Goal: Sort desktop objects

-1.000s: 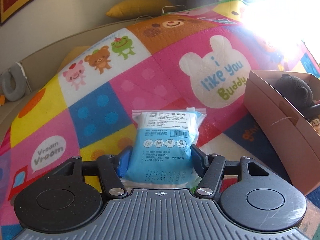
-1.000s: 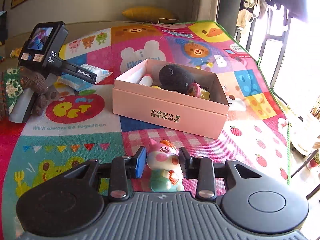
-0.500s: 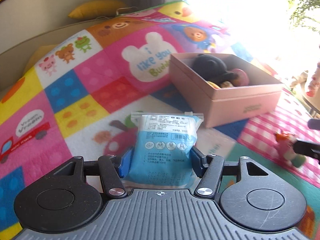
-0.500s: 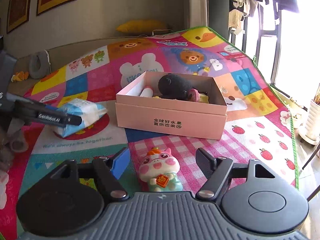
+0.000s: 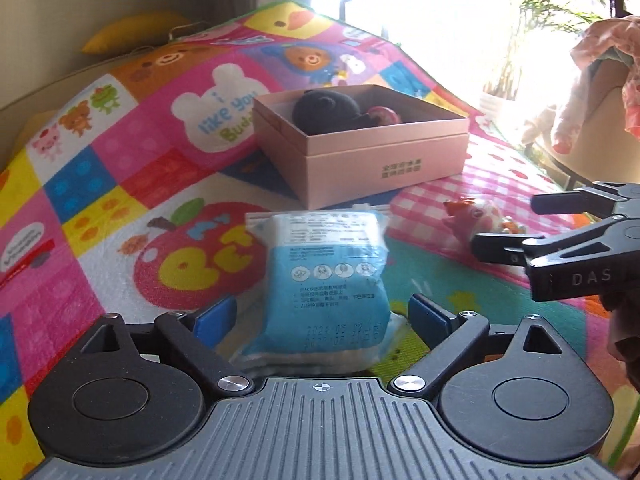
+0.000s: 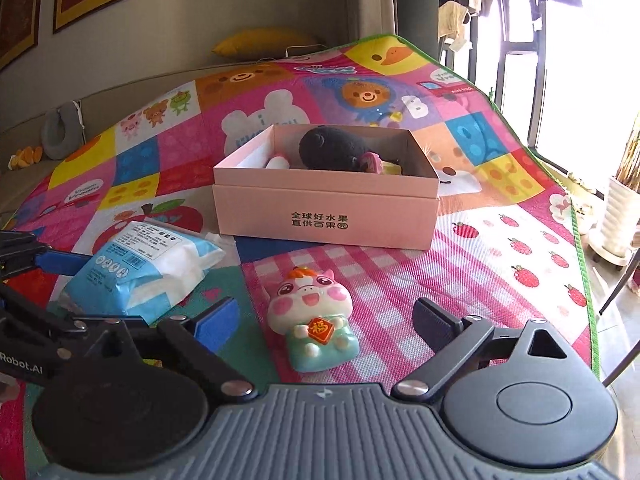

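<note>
A blue and white wipes pack lies on the play mat between the fingers of my left gripper. Its jaws are opening and the pads stand clear of the pack on both sides. A pink pig figurine lies on its back on the checked patch between the fingers of my right gripper, whose jaws are also opening and do not touch it. The pink cardboard box stands beyond both, holding a black plush toy and other small items.
The colourful play mat covers the surface, with its green edge at the right. A yellow cushion and a grey neck pillow lie at the back. A white plant pot stands off the mat on the right.
My left gripper carried the wipes pack to the right, near the box front, then opened off it. My right gripper opened and the pig figurine tipped from upright onto its back.
</note>
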